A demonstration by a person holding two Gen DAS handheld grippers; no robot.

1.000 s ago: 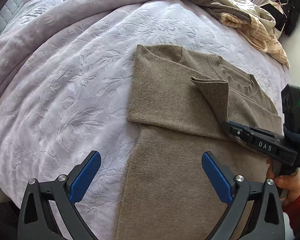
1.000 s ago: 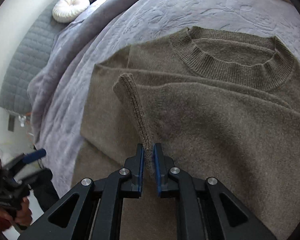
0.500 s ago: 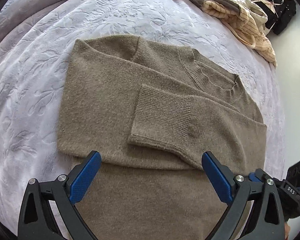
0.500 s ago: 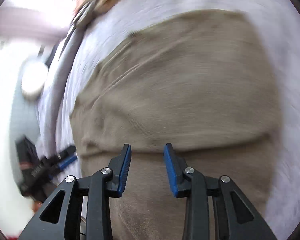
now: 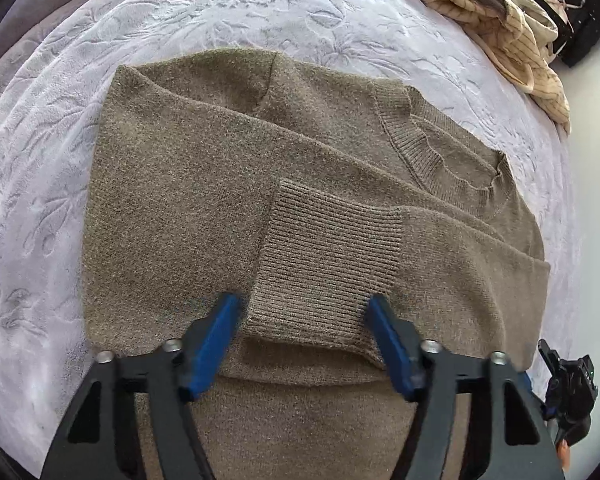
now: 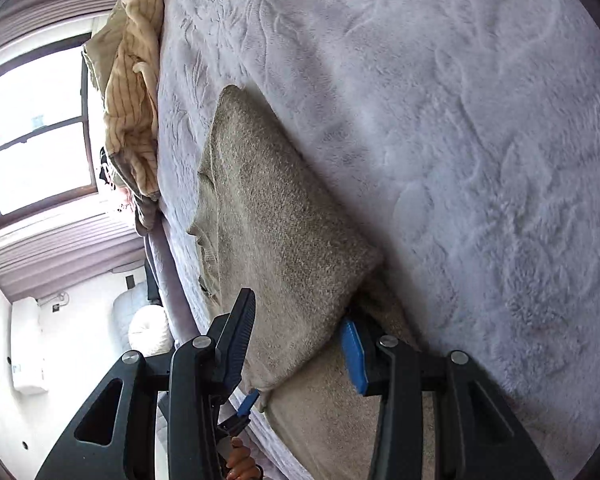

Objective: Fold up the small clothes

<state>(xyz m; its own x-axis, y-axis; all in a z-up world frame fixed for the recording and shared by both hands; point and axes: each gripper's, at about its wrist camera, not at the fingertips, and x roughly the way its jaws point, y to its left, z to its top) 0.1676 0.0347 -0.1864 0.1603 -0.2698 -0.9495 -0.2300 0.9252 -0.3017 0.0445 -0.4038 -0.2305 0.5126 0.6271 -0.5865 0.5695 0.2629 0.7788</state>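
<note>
On the lilac bed (image 5: 260, 12) lies the soft, light, floppy sweater (image 5: 188, 200), sleeves folded in; both tools, left (image 5: 300, 312) and right (image 6: 296, 328), stand apart; best pinched at its near folded edge

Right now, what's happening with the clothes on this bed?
A person with a handheld gripper in each hand is folding a brown sweater on a lavender bedspread. Both sleeves are crossed over the chest, the ribbed cuff lying on top. The left gripper is open, straddling that cuff. The right gripper is open too, set around the sweater's folded side edge. A pile of cream striped clothes waits at the bed's far corner.
</note>
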